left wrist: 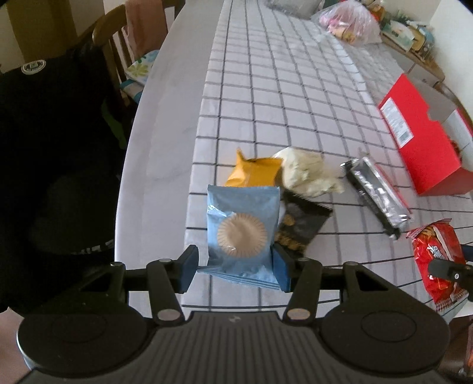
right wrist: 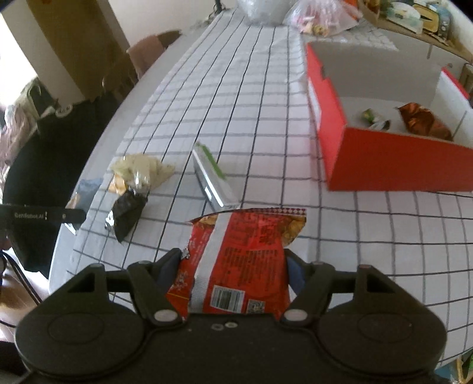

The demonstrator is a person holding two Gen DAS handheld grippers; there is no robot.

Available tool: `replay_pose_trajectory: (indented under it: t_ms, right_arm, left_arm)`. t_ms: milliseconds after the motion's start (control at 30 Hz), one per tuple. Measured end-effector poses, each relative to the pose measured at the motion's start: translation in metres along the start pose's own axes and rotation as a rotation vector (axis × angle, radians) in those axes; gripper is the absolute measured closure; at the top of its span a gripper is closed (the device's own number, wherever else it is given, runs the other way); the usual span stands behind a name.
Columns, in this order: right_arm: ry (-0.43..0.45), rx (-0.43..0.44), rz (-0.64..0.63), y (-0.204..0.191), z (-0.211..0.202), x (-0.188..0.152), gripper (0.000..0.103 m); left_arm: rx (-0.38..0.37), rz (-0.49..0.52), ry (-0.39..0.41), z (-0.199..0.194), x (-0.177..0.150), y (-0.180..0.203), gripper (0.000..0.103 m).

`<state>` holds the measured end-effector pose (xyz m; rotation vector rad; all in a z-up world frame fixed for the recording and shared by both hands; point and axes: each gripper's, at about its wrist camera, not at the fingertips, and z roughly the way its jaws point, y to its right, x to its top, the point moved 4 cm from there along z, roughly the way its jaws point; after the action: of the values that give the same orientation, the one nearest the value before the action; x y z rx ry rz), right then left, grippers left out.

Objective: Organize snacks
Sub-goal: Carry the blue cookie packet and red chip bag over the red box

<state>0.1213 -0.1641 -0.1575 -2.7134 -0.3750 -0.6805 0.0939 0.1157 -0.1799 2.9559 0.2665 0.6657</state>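
Note:
My left gripper is shut on a light blue cookie packet and holds it above the table's left side. Behind it lie an orange packet, a black packet, a pale yellow bag and a silver wrapped bar. My right gripper is shut on a red snack bag, also in the left wrist view. The open red box stands ahead on the right, holding a brown packet and a small green one.
The table has a white grid cloth. A clear plastic bag of goods sits at the far end. A wooden chair and a dark garment are at the left. A cluttered shelf is at far right.

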Motion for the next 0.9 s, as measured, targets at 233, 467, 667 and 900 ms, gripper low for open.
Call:
replay_pose_trajectory:
  t_ms: [233,467,667,900]
  right_arm:
    - [0.073,0.002,0.023,0.025,-0.032,0.01,0.031]
    - [0.149,-0.015,0.037,0.054,-0.058,0.029,0.031]
    - [0.199,-0.04,0.027,0.087,-0.075,0.048,0.031]
    - [0.235,-0.076,0.023,0.129,-0.086,0.069,0.031]
  left_arm:
    - [-0.029,0.028,0.053,-0.028,0.013,0.037,0.051]
    - [-0.056,0.078,0.092,-0.049,0.03,0.083,0.051]
    - [-0.066,0.134,0.119,-0.057,0.045,0.132,0.051]
    - [-0.086,0.162,0.15,-0.059,0.063,0.19,0.051]
